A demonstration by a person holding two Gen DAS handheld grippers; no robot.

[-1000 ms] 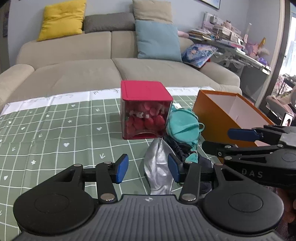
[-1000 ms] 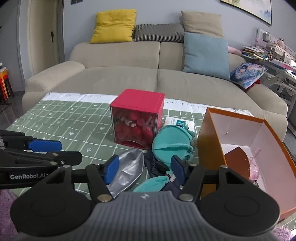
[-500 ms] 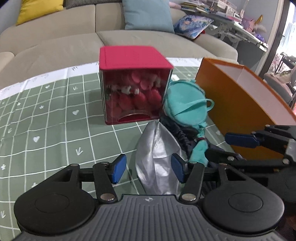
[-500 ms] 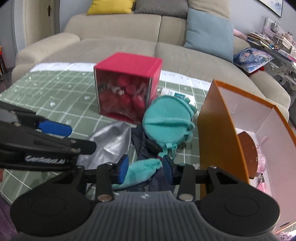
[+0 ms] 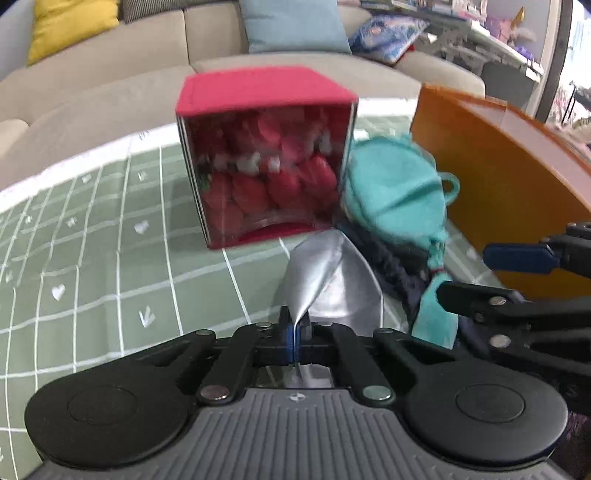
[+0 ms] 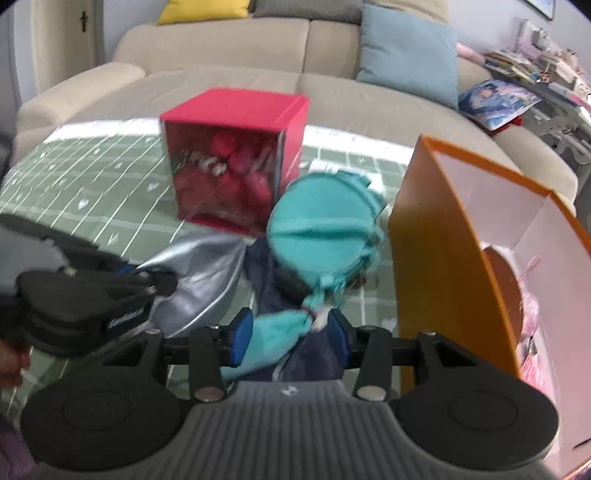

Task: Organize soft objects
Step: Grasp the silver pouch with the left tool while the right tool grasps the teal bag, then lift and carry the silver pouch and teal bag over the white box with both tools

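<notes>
On the green grid-patterned tablecloth, just in front of the red cube box, lies the pile of soft items. A silver fabric piece sits nearest that box's front face; its near edge is pinched flat between the closed blue pads of the left gripper. Beside the silver piece, toward the orange box, lies a dark navy garment with a teal plush pouch resting on top and touching the red cube's side. A teal tail of that pouch trails down between the pads of the right gripper, whose jaws are opening; the pads stand clear of the teal cloth on both sides.

The red cube has clear walls showing red and white contents; what these are cannot be made out through the blur. The orange box stands open beside the pile, with a brown round shape and something pink inside, both partly cut off by its wall and the frame edge.

Behind the red cube, the cloth ends in a white border, followed by a beige sofa carrying a light blue cushion and a yellow cushion. Cluttered shelving at the far right is too blurred to itemise. A fingertip shows at the left edge of the right wrist view.
</notes>
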